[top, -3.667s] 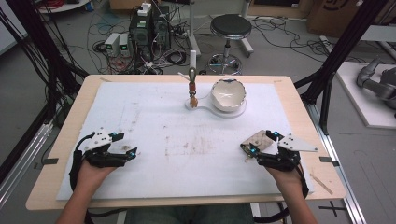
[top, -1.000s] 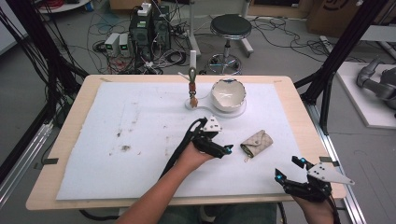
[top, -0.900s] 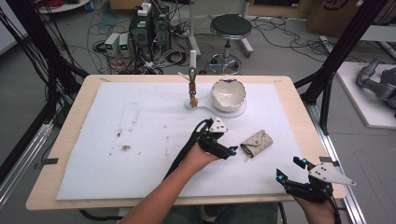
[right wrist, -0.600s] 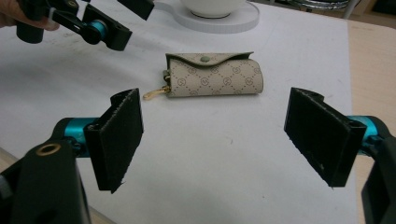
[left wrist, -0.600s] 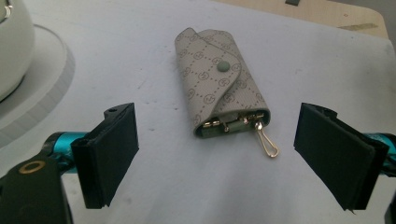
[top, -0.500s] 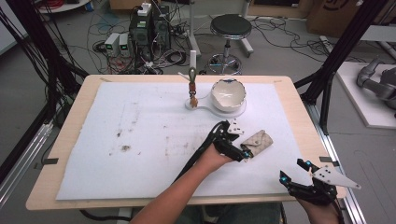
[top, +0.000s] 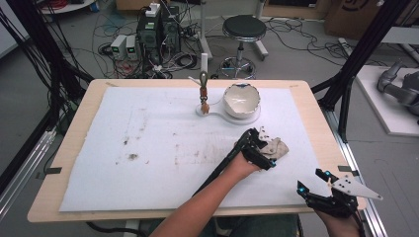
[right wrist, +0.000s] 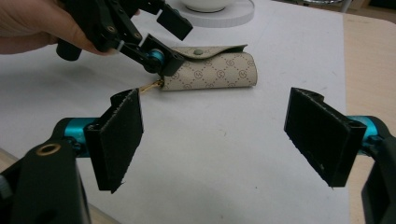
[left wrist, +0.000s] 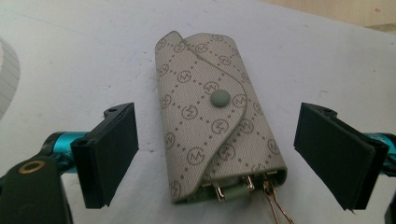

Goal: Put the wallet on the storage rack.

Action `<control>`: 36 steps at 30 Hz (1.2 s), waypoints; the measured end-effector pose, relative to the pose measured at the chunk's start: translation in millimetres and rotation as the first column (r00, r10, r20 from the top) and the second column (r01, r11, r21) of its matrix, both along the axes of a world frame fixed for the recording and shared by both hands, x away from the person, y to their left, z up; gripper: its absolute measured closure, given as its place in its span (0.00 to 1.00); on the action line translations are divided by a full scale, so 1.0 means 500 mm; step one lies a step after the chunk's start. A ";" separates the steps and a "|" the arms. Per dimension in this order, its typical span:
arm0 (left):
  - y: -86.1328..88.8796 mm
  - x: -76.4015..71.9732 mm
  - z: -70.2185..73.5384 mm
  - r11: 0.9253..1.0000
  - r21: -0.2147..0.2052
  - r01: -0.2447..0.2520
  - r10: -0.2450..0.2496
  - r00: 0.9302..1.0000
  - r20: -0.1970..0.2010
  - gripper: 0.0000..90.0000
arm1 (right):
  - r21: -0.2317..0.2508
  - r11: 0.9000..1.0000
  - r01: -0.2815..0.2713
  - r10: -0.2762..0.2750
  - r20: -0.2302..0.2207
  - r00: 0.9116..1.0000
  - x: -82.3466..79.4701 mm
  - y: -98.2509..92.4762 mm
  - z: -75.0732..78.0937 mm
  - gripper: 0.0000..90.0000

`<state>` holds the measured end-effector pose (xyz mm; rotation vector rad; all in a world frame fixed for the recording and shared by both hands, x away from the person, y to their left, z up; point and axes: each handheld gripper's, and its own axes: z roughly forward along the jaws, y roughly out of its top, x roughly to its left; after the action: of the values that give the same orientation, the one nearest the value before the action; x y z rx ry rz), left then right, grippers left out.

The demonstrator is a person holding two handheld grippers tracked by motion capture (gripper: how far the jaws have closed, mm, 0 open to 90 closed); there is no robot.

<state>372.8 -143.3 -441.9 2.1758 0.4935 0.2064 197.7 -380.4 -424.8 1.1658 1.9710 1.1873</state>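
Note:
A beige monogram key case [top: 278, 146] with a snap flap lies on the white mat [top: 163, 143], right of centre. My left gripper [top: 267, 149] reaches across to it, and its jaws have just opened wider. In the left gripper view the case [left wrist: 210, 126] lies between the two open pads of the left gripper [left wrist: 222, 154], with a clear gap on each side. Metal key hooks stick out of its near end. My right gripper [top: 312, 180] stays open at the table's near right corner. From the right gripper [right wrist: 215, 140], the case [right wrist: 215, 72] and the left gripper [right wrist: 170, 42] lie farther off.
A white bowl [top: 241, 100] sits on a white base at the back of the mat, beside a small upright stand [top: 203, 93]. The mat has brown stains [top: 132, 156] at its left. The wooden table edge [top: 341, 163] runs close to the right gripper.
The left hand has moved right and slightly down across the mat until its jaws straddle the key case. The right gripper has stayed at the near right corner.

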 end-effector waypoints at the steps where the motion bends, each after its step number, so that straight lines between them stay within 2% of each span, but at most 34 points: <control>1: -0.005 0.001 -0.004 1.000 0.008 0.001 -0.001 1.000 -0.004 0.15 | -0.002 1.000 -0.002 0.002 0.001 1.000 0.001 0.000 -0.001 0.22; 3: -0.015 0.001 -0.012 1.000 0.028 0.000 0.001 1.000 -0.005 0.15 | 0.000 1.000 -0.002 0.002 -0.004 1.000 0.001 0.001 -0.001 0.22; 4: -0.024 0.000 -0.022 0.998 0.059 0.007 -0.006 1.000 -0.011 0.15 | -0.002 1.000 -0.002 0.002 -0.003 1.000 0.001 0.001 -0.001 0.22; 5: -0.024 0.000 -0.022 0.998 0.059 0.007 -0.006 1.000 -0.011 0.15 | -0.005 1.000 -0.004 0.004 0.000 1.000 0.002 0.000 -0.001 0.22; 7: -0.031 0.000 -0.029 0.996 0.092 0.002 -0.001 1.000 -0.008 0.16 | 0.000 1.000 -0.002 0.002 -0.006 1.000 0.001 0.001 -0.002 0.22; 13: -0.031 -0.001 -0.029 0.996 0.092 0.007 -0.006 1.000 -0.006 0.16 | -0.004 1.000 -0.004 0.004 -0.004 1.000 0.003 -0.001 -0.003 0.22; 17: -0.030 -0.003 -0.028 0.996 0.087 0.011 -0.010 1.000 -0.006 0.20 | -0.003 1.000 -0.008 0.008 -0.003 1.000 0.004 0.001 -0.003 0.22; 18: -0.029 -0.004 -0.028 0.996 0.084 0.015 -0.015 1.000 -0.005 0.22 | -0.003 1.000 -0.008 0.008 -0.007 1.000 0.004 0.002 -0.003 0.22; 19: -0.026 -0.010 -0.028 0.997 0.072 0.034 -0.035 0.999 0.013 0.30 | -0.002 1.000 -0.007 0.007 -0.008 1.000 0.004 0.002 -0.003 0.22; 20: -0.026 -0.010 -0.028 0.997 0.072 0.034 -0.035 0.999 0.013 0.34 | -0.002 1.000 -0.007 0.007 -0.008 1.000 0.004 0.002 -0.003 0.22; 22: -0.028 -0.018 -0.027 0.996 0.083 0.036 -0.040 0.998 0.045 0.35 | -0.003 1.000 -0.009 0.009 -0.008 1.000 0.004 0.002 -0.003 0.22; 24: -0.026 -0.017 -0.027 0.996 0.079 0.040 -0.043 0.998 0.040 0.38 | -0.004 1.000 -0.007 0.007 -0.010 1.000 0.004 0.002 -0.004 0.22; 28: -0.023 -0.014 -0.025 0.997 0.065 0.049 -0.051 0.998 0.030 0.41 | -0.001 1.000 -0.007 0.007 -0.013 1.000 0.004 0.003 -0.004 0.22; 31: -0.018 -0.013 -0.020 0.994 0.088 0.059 -0.063 0.997 0.047 0.41 | 0.000 1.000 -0.008 0.008 -0.016 1.000 0.005 0.003 -0.005 0.22; 36: 0.005 -0.006 0.004 0.995 0.073 0.071 -0.074 0.996 0.049 0.41 | -0.004 1.000 -0.008 0.008 -0.012 1.000 0.007 0.001 -0.006 0.22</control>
<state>369.7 -140.9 -439.8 2.2481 0.3824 0.2435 201.3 -379.7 -427.9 1.1667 1.9883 1.1825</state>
